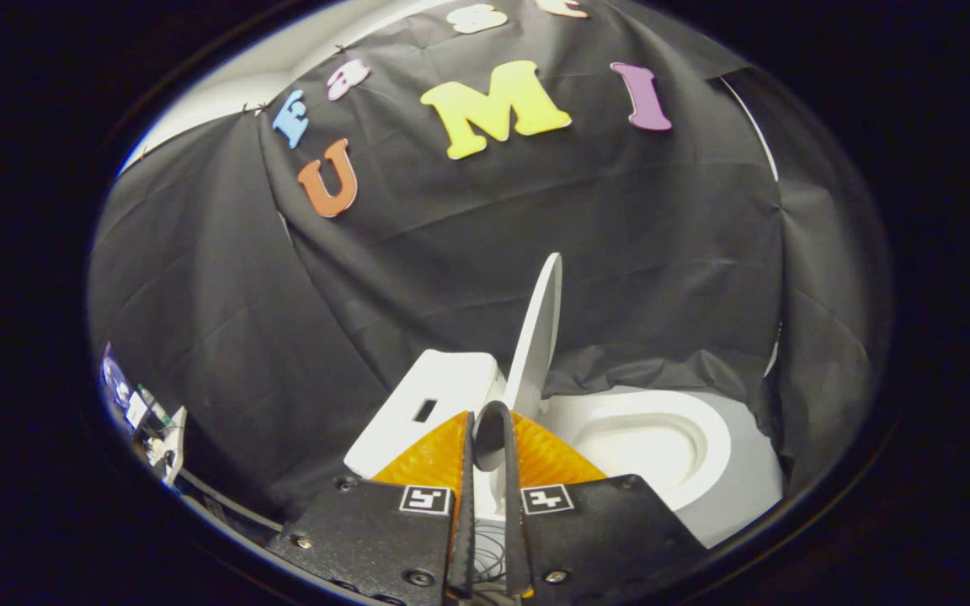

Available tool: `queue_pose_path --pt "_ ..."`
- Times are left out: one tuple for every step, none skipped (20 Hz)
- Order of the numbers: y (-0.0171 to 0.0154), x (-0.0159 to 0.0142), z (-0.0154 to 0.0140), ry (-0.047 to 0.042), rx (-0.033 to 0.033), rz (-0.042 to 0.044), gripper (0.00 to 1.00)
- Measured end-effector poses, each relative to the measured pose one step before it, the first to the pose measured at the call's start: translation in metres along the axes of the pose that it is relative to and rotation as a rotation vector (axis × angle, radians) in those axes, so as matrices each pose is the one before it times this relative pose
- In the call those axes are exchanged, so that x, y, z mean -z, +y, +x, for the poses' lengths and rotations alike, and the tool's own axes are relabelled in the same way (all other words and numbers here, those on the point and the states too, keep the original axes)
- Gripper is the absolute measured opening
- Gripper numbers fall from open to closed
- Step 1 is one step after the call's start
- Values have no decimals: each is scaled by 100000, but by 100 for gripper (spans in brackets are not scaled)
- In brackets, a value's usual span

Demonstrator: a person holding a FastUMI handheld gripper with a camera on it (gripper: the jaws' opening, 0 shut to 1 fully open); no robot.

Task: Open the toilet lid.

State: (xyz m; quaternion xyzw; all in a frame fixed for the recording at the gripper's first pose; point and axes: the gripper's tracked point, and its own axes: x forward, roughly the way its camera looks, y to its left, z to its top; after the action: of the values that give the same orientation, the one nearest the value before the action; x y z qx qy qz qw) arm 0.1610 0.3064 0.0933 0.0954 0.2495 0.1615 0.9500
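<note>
The white toilet lid (538,332) stands raised, nearly upright and seen edge-on, just beyond my fingertips. To its right lies the uncovered white seat and bowl (649,442). The white tank (430,396), with a small dark slot, sits to the lid's left. My gripper (492,408) is low in front of the toilet, at the foot of the lid. Its two fingers are drawn together so that the tips meet, with only a thin gap lower down. I see nothing clamped between them; the lid's lower edge is partly hidden behind the tips.
Black cloth (468,236) hangs as the booth's wall right behind the toilet and wraps around its right side. Some small equipment and cables (144,421) sit far to the left, at the foot of the cloth.
</note>
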Motion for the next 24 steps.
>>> queue_pose_path --pt "810 -42 214 40 -575 -847 17" --pt "696 -62 400 422 -692 -504 18" --pt "618 -32 235 94 -355 -939 18" --pt "693 -137 233 356 -345 -397 18" --pt "689 91 298 155 -308 -933 18" --pt "749 -50 332 297 -339 -462 18" --pt "729 62 505 162 -259 -1116 18" --pt "772 118 318 16 40 -1958 18" --pt "632 -87 283 68 219 -1436 18" --pt "738 60 329 131 -146 -1459 18" --pt "797 230 311 404 -503 -826 18" --pt "642 145 408 430 -426 -873 18" --pt "559 -93 384 385 -182 -764 18" --pt "678 98 379 313 -123 -1000 18" --pt "636 133 373 455 -337 -786 18" --pt "583 -27 350 411 -275 -550 18" --pt "655 104 362 414 -182 -447 18" --pt "607 53 427 485 -124 -658 18" --pt "646 49 348 491 -106 -709 18" --pt "578 227 387 525 -288 -1101 18" --pt "718 -5 467 444 -225 -1062 18" --pt "482 218 363 374 -242 -1059 18" --pt "612 45 444 252 -174 -842 18" --pt "543 166 348 166 -167 -1024 18"
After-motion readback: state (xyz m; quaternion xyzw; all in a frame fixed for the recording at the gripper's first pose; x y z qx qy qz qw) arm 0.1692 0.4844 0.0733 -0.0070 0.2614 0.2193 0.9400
